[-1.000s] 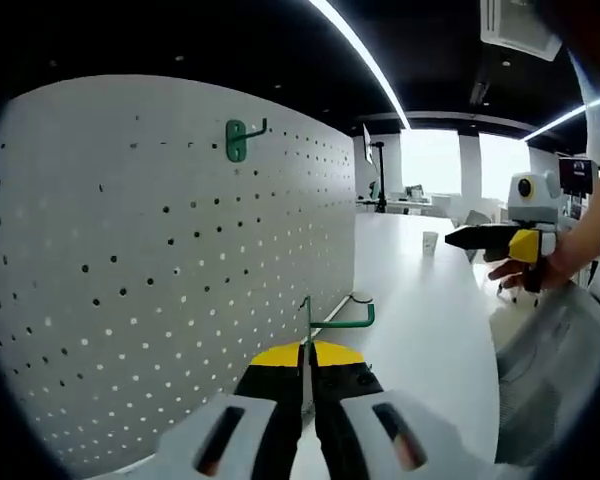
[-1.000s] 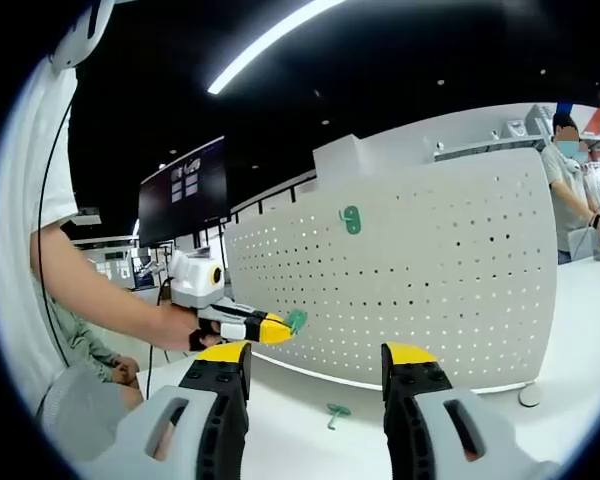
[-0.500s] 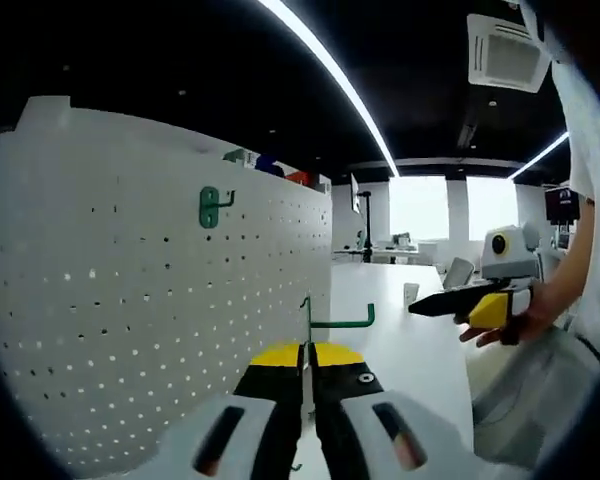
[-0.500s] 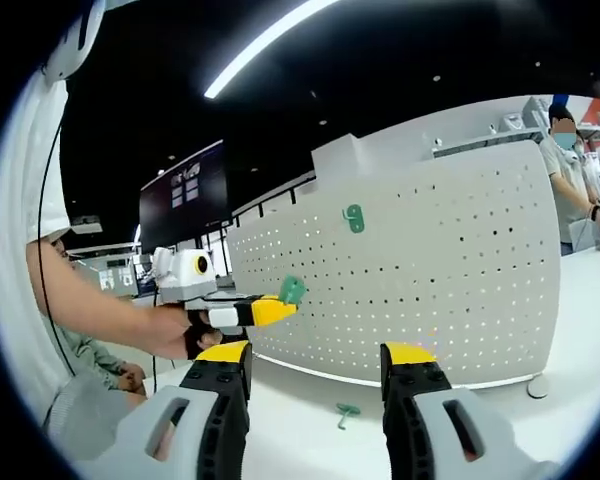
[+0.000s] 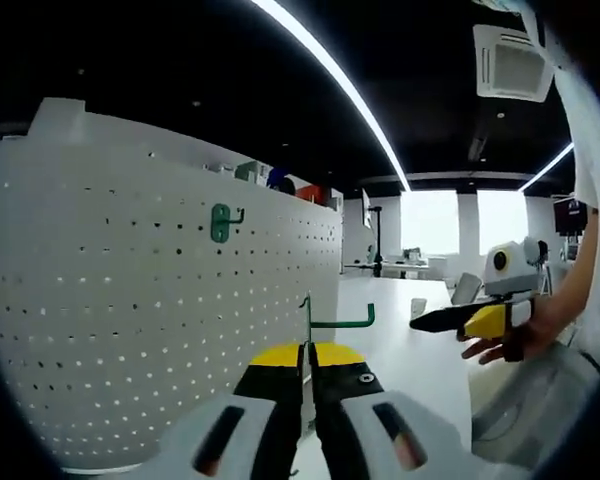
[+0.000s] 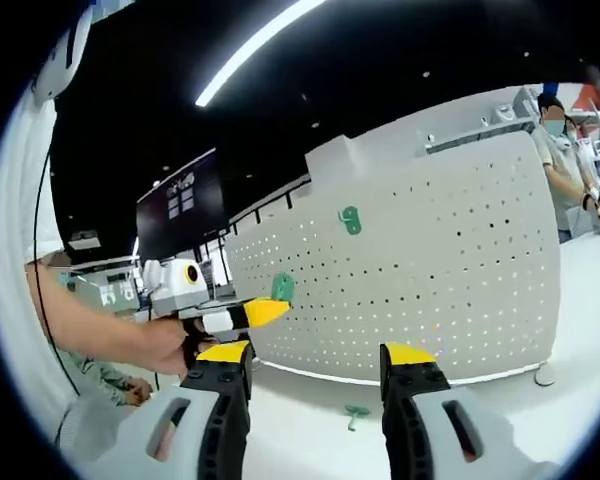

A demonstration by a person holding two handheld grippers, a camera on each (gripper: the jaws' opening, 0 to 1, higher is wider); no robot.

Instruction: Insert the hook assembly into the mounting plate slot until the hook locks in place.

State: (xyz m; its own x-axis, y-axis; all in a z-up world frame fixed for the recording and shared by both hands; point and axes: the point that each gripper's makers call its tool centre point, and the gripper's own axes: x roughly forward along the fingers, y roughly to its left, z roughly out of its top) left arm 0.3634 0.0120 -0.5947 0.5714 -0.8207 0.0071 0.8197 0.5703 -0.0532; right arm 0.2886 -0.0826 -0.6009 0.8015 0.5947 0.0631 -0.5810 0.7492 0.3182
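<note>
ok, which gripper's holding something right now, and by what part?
The left gripper is shut on a green hook, pinching its upright back part; the arm juts forward. The right gripper is open, holding nothing.

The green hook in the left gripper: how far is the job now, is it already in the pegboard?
Done: one green hook already hangs on the pegboard. In hand: the left gripper is shut on a second hook, held off the board. Left: insert it. The right gripper is open; a third hook lies on the table.
</note>
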